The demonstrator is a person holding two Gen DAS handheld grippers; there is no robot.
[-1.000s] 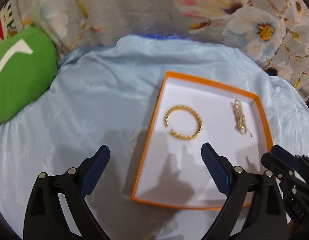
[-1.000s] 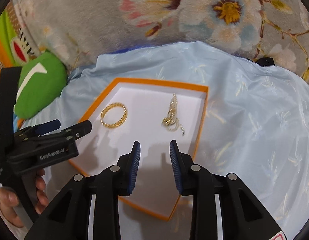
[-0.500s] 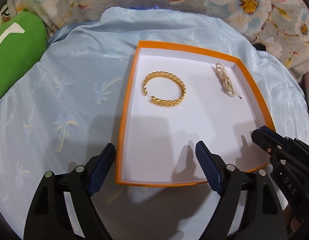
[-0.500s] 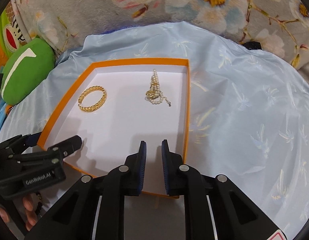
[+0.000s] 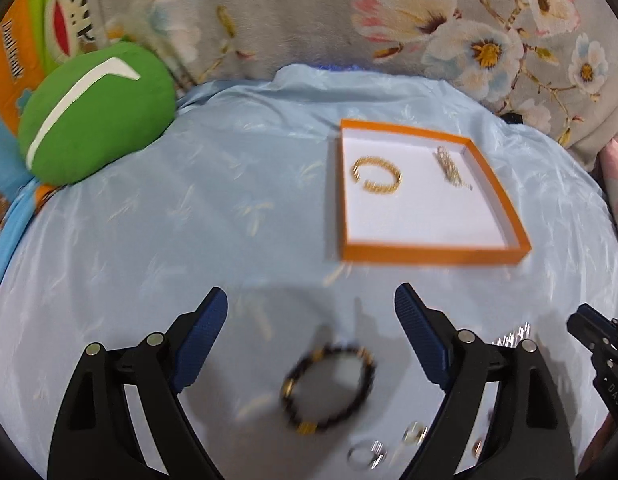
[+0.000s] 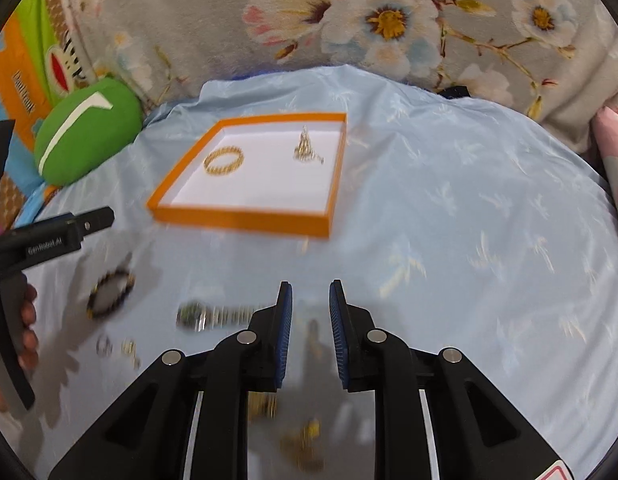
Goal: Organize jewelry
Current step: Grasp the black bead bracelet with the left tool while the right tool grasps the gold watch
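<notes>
An orange-rimmed white tray (image 5: 429,254) (image 6: 245,216) lies on the light blue cloth. It holds a gold bangle (image 5: 376,175) (image 6: 224,161) and a gold-and-pearl chain (image 5: 449,166) (image 6: 306,148). My left gripper (image 5: 311,316) is open and empty, pulled back from the tray, just above a dark beaded bracelet (image 5: 329,390) (image 6: 109,294). My right gripper (image 6: 311,312) is empty, its jaws a narrow gap apart. A silver watch (image 6: 213,316) lies to its left. Small rings (image 5: 367,454) (image 6: 115,347) and blurred gold pieces (image 6: 301,440) lie near the front.
A green cushion (image 5: 93,112) (image 6: 85,132) sits at the cloth's far left. A floral grey blanket (image 5: 389,12) rises behind the cloth. The left gripper's body (image 6: 49,236) and hand show at left in the right wrist view.
Both grippers have drawn back from over the tray toward me, so loose jewelry near the front came into view. The right jaws have parted slightly. The tray's contents stay put.
</notes>
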